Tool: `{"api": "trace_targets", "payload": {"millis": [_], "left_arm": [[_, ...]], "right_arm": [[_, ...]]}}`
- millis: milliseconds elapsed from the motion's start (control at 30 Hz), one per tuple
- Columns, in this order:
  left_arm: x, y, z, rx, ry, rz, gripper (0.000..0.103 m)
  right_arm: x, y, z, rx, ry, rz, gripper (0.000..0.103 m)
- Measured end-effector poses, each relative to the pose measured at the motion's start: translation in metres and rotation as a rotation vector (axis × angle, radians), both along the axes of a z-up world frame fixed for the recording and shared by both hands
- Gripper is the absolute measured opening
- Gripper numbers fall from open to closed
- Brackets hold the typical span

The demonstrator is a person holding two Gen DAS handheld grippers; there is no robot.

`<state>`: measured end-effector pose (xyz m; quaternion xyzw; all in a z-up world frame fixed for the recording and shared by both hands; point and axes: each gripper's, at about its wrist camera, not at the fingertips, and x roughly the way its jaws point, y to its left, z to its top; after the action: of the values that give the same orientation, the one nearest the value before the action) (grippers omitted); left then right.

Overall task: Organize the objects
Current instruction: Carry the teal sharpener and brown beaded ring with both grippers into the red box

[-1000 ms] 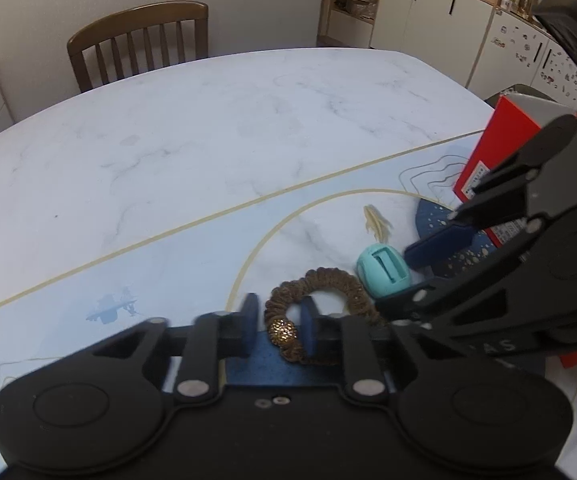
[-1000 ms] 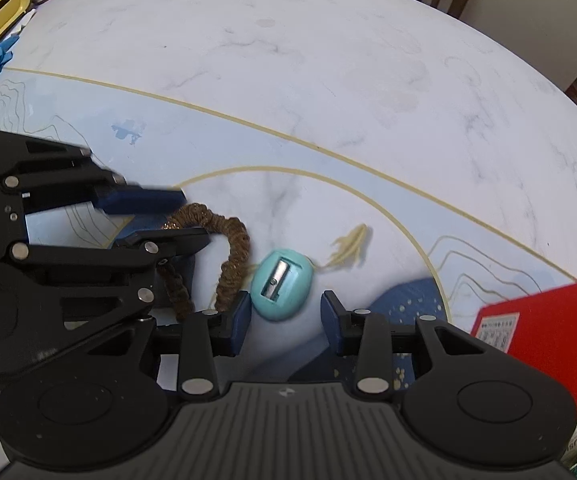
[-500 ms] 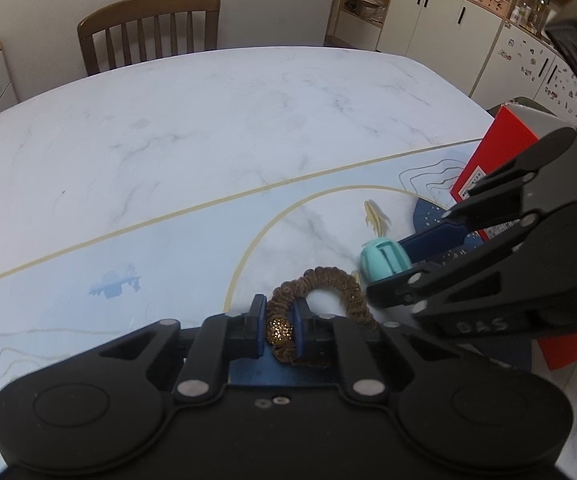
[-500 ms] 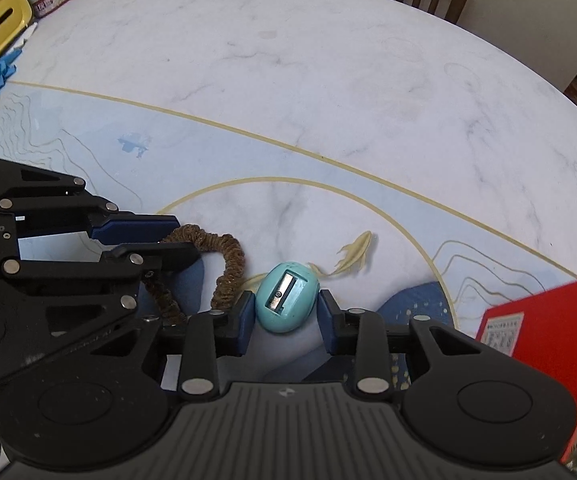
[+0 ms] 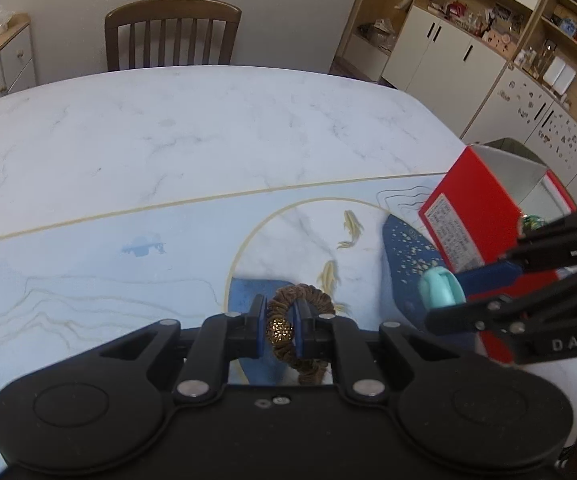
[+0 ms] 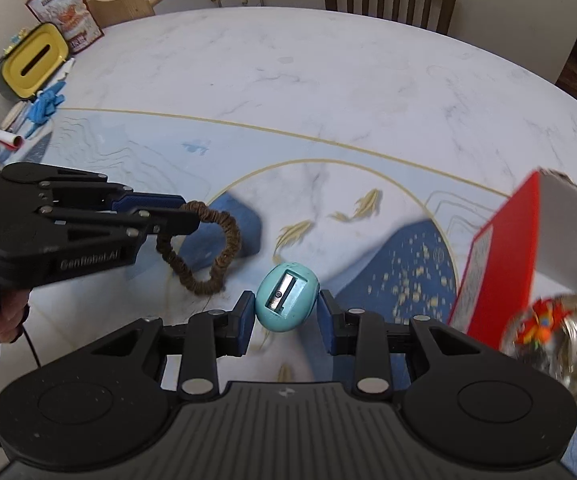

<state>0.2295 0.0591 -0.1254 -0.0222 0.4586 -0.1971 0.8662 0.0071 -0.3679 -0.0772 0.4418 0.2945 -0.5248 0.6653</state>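
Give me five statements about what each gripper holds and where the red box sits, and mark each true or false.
1. The left gripper is shut on the brown hair tie. True.
2. The right gripper holds a yellow eraser. False: it is shut on a teal egg-shaped pencil sharpener.
3. The sharpener's metal blade faces the right wrist camera. True.
4. The hair tie lies flat on the table. False: it hangs from the left gripper, lifted off the table.
5. The red box stands to the left of the left gripper. False: it stands to the right, open at the top.
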Motion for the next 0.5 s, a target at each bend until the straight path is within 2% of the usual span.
{"api": "trace_targets", "payload": {"millis": [233,500], "left_arm": [[-0.027,-0.004,0.028,-0.030,-0.027,-0.009,0.011],[-0.050,-0.021,0.061,-0.068,-0.050,-0.016,0.011]], "right_arm": [[-0.007,0.044,0.018,-0.015,-0.013,-0.015,0.032],[-0.035,0.085,0.038,-0.050,-0.028,-0.044,0.032]]}}
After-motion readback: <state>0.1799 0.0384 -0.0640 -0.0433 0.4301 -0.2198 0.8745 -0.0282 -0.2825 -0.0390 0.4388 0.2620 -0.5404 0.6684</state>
